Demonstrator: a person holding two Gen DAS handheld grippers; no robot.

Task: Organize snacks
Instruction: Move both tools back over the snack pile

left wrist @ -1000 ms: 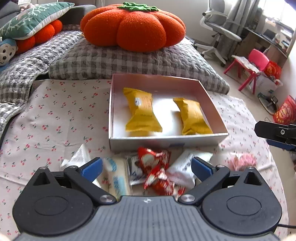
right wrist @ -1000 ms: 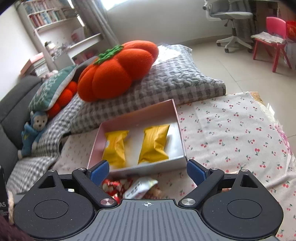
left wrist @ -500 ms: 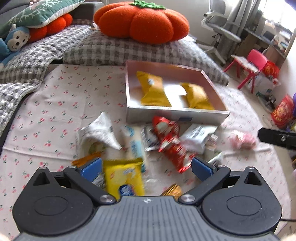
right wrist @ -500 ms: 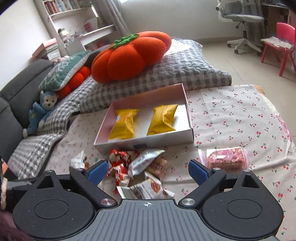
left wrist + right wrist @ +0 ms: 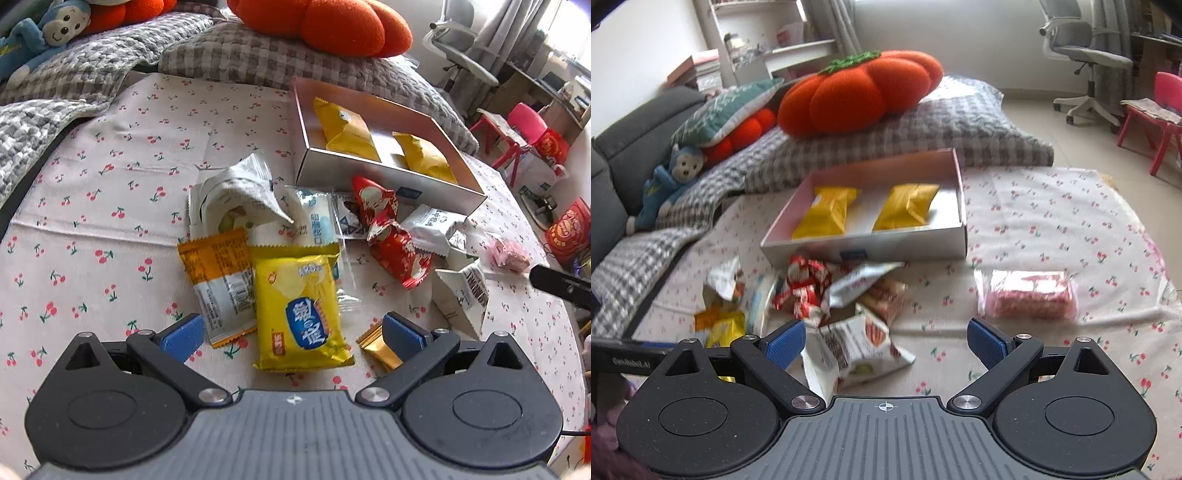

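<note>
Both grippers have pulled back from the box (image 5: 373, 173), jaws spread and empty; left gripper (image 5: 293, 334) now frames the yellow packet (image 5: 299, 314), right gripper (image 5: 886, 339) the white packet (image 5: 855, 350).

A cream cloth printed with small red cherries (image 5: 110, 206) lies under a yellow snack packet with a blue oval label (image 5: 301, 314), red-and-white wrappers (image 5: 391, 236), a pale pink box (image 5: 886, 251) holding two yellow pouches (image 5: 827, 216) (plain), and a pink clear-wrapped bar (image 5: 1030, 299), beside grey-checked cushions (image 5: 923, 133) and an orange pumpkin plush (image 5: 860, 92).
</note>
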